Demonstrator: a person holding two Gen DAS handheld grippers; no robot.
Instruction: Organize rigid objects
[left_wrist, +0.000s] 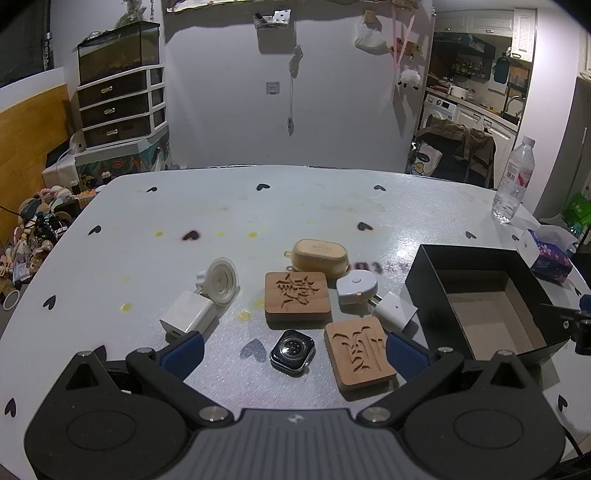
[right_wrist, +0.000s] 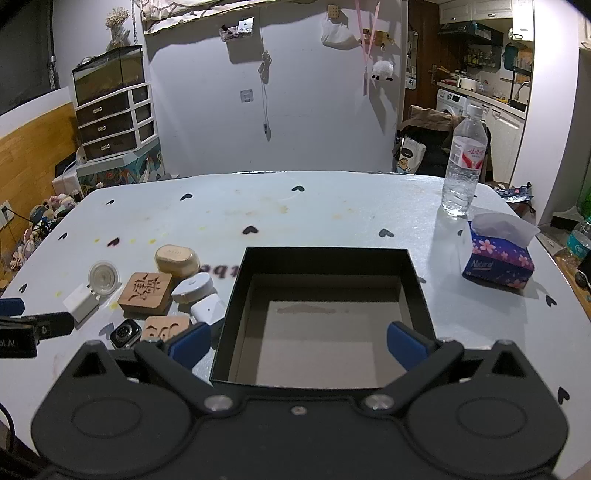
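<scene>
A cluster of small items lies mid-table: two carved wooden blocks (left_wrist: 296, 299) (left_wrist: 359, 353), a smartwatch body (left_wrist: 292, 352), a tan earbud case (left_wrist: 320, 256), a white round tape measure (left_wrist: 356, 286), two white chargers (left_wrist: 188, 314) (left_wrist: 395, 308) and a white round disc (left_wrist: 221, 281). My left gripper (left_wrist: 293, 352) is open, hovering near the watch and the nearer block. The empty black box (right_wrist: 325, 254) stands to their right. Open too, my right gripper (right_wrist: 297, 345) sits at the box's near side, nothing between its fingers.
A water bottle (right_wrist: 463, 162) and a tissue box (right_wrist: 498, 258) stand at the table's right side. A drawer unit (left_wrist: 118, 107) and soft toys (left_wrist: 40, 221) fill the floor beyond the left edge. The white, heart-patterned table (left_wrist: 258, 206) stretches behind the cluster.
</scene>
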